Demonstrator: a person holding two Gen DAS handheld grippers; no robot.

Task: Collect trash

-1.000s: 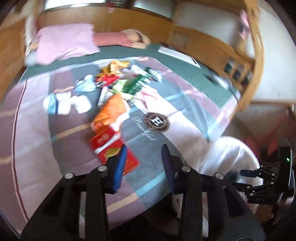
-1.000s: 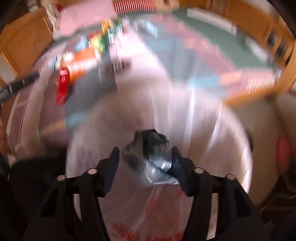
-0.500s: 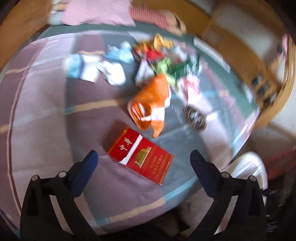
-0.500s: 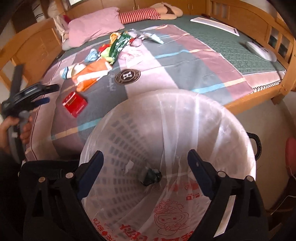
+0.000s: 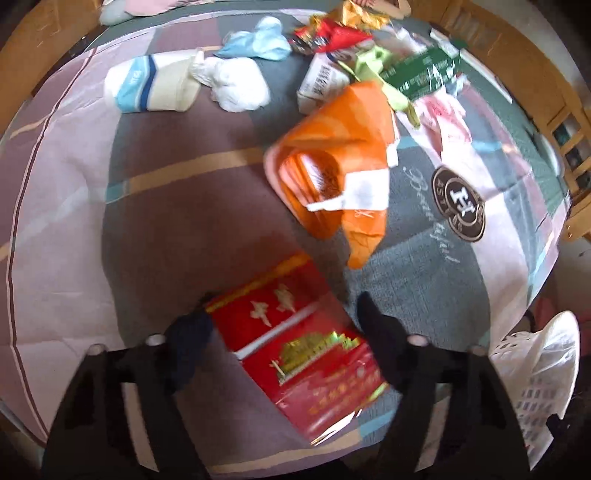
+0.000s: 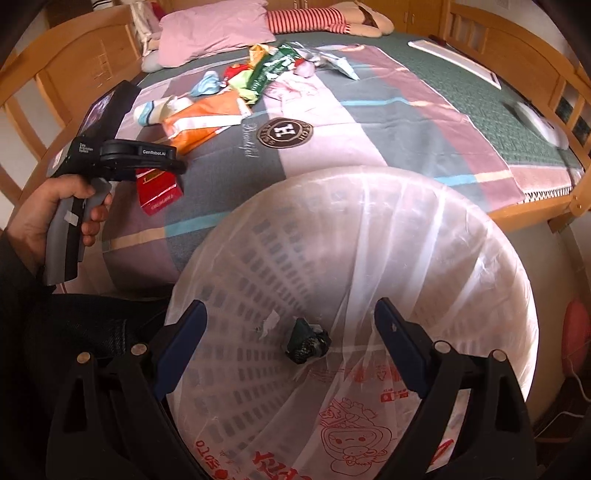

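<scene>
one bed [image 6: 424, 110] fills both views, patchwork cover strewn with litter, wooden frame round it. next in size, the lined trash basket [image 6: 369, 229] on the floor just beside the bed edge, one dark crumpled wrapper [image 6: 306, 341] lying at its bottom. right gripper [image 6: 290, 343] hangs over the basket mouth, jaws spread wide, nothing between them, so released. left gripper [image 5: 284, 332] points down at the red carton [image 5: 295, 343] near the bed edge, jaws closing with the carton between them; pads look just beside its edges, cannot tell if they press yet, so i count it as not clamped. orange bag [image 5: 340, 155] lies just beyond the carton, then white cup [image 5: 151, 85], white tissue wad [image 5: 236, 85], blue glove [image 5: 258, 40], green wrapper [image 5: 424, 74] and red snack packs [image 5: 332, 35] piled farther up the bed. risks, my guess: carton is flat and glossy, lying skewed to the jaws, so they may catch only a corner and it pivots or slides out; pressing down into the soft cover could pinch the cloth with it; a weak grip may drop it over the bed edge short of the basket. thin liner could also snag on a jaw at the drop.
</scene>
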